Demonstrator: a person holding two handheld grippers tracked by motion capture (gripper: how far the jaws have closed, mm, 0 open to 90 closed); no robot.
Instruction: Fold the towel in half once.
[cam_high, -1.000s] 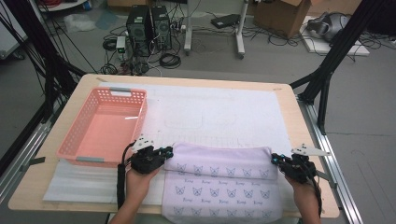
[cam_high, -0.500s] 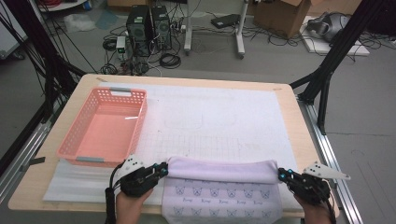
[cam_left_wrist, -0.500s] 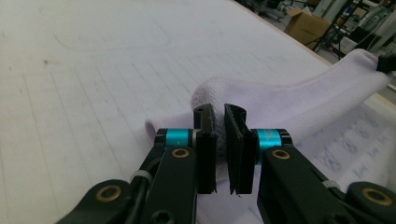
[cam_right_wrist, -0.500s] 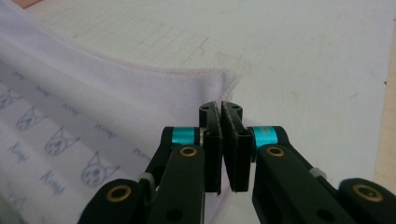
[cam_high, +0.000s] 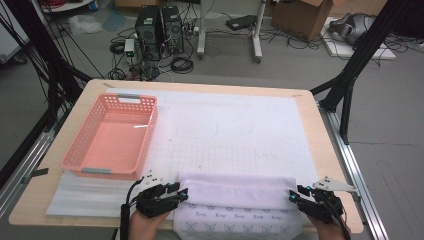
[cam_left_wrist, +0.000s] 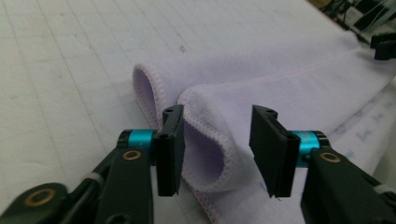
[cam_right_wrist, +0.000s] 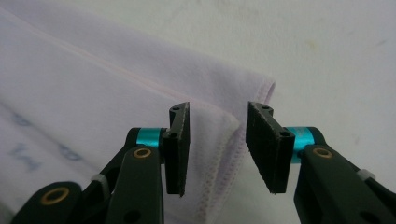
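high view is showing me both tools, left tool (cam_high: 181, 194) and right tool (cam_high: 295, 196), opening off the towel (cam_high: 237, 192), now lying folded at the desk's (cam_high: 320, 135) near edge, so this fold is looking finished.

Wooden table (cam_high: 327, 150) under white mat (cam_high: 240, 130), pink basket (cam_high: 112, 135), folded lilac towel (cam_high: 235, 192).

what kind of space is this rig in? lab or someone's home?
Most likely a lab or workshop, not a home. Desktop computer towers stand on a bare floor amid loose cables, black frame struts flank the table, and a gridded mat covers its top.
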